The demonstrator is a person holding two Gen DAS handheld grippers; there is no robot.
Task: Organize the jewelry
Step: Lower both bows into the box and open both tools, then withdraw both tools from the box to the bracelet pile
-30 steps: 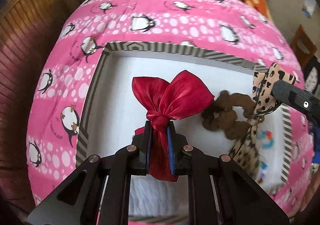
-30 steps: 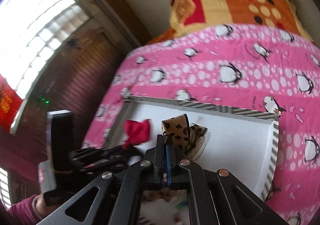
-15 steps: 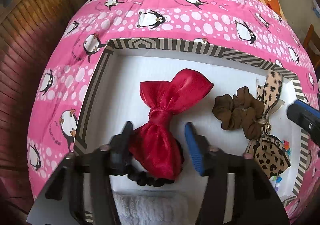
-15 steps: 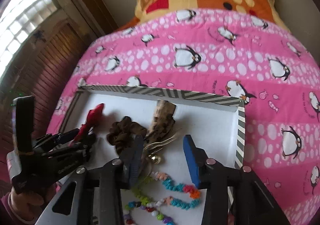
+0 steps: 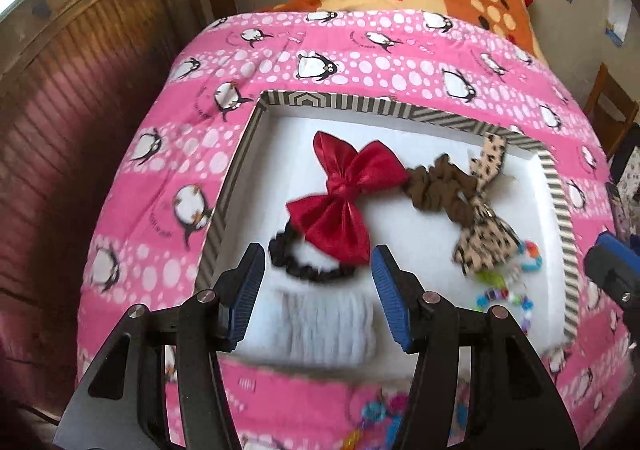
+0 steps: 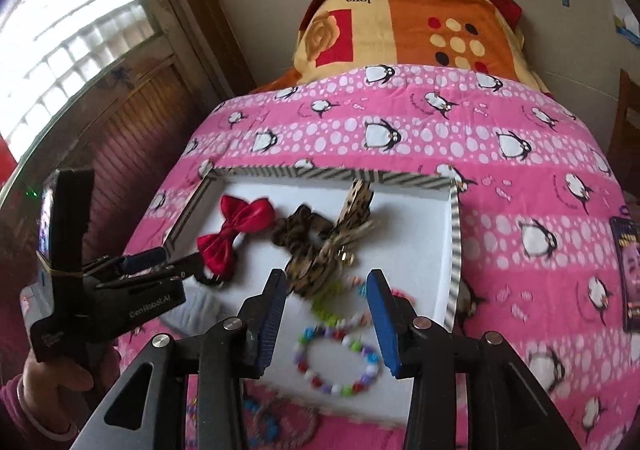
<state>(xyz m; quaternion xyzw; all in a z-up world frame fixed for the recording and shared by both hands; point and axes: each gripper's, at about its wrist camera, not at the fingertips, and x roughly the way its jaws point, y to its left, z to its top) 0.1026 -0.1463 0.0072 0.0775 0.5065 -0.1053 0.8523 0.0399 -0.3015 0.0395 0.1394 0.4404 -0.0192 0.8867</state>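
Observation:
A white tray with a striped rim (image 5: 352, 103) (image 6: 454, 234) lies on the pink penguin quilt. In it lie a red satin bow (image 5: 344, 202) (image 6: 236, 230) on a black scrunchie (image 5: 296, 262), a brown scrunchie (image 5: 440, 186) (image 6: 298, 226), a leopard-print bow (image 5: 486, 226) (image 6: 340, 238), colourful bead bracelets (image 5: 504, 290) (image 6: 340, 354) and a white fuzzy item (image 5: 328, 326). My left gripper (image 5: 318, 286) is open and empty, above the tray's near edge. My right gripper (image 6: 326, 310) is open and empty over the bead bracelets.
The pink penguin quilt (image 6: 520, 178) covers the bed, with an orange patterned blanket (image 6: 408, 22) behind. More bead jewelry (image 5: 380, 418) (image 6: 280, 422) lies on the quilt in front of the tray. A wooden wall (image 5: 80, 90) runs along the left.
Both grippers were shut on bows a second ago, let them go into the tray, and have since pulled back and up, open.

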